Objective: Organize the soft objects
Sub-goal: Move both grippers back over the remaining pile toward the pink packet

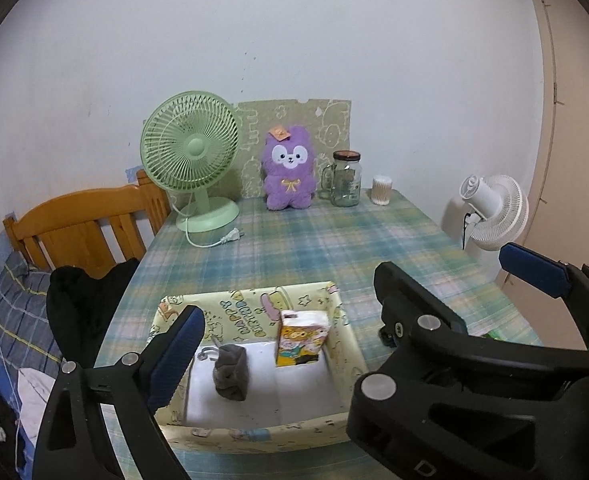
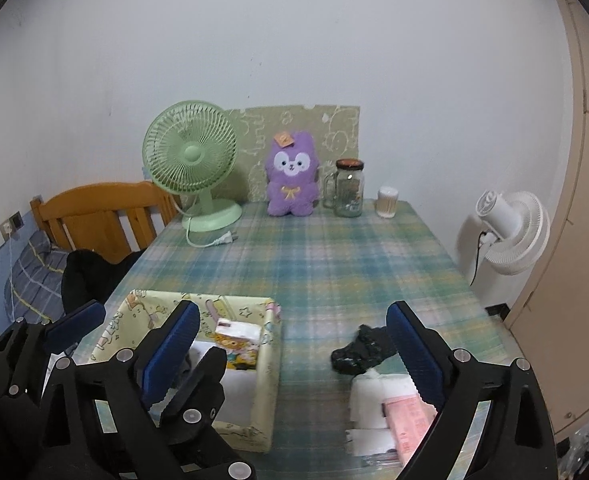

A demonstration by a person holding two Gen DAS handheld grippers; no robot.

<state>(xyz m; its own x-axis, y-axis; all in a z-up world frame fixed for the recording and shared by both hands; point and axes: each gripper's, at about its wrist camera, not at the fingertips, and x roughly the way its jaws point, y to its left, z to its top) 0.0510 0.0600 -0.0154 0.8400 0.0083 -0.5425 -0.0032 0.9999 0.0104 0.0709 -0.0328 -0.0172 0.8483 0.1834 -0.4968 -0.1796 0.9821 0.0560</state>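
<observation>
fans (image 1: 190, 156): 2 | plush toy (image 1: 289, 174): 1 | jar (image 1: 346, 178): 1 | box (image 1: 346, 334): 1 | tissue packs (image 1: 303, 338): perhaps 2

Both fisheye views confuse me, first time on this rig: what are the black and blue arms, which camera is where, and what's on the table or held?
Those arms are hand-held tools, each with two blue-padded fingers and its own camera looking forward. The left view shows the left tool open over the patterned box, which holds a tissue pack and a gray pouch. The right view shows the right tool open, holding nothing; near it lie a black bundle and a pink packet. At the far edge of the plaid table: green fan, purple plush, glass jar.
</observation>
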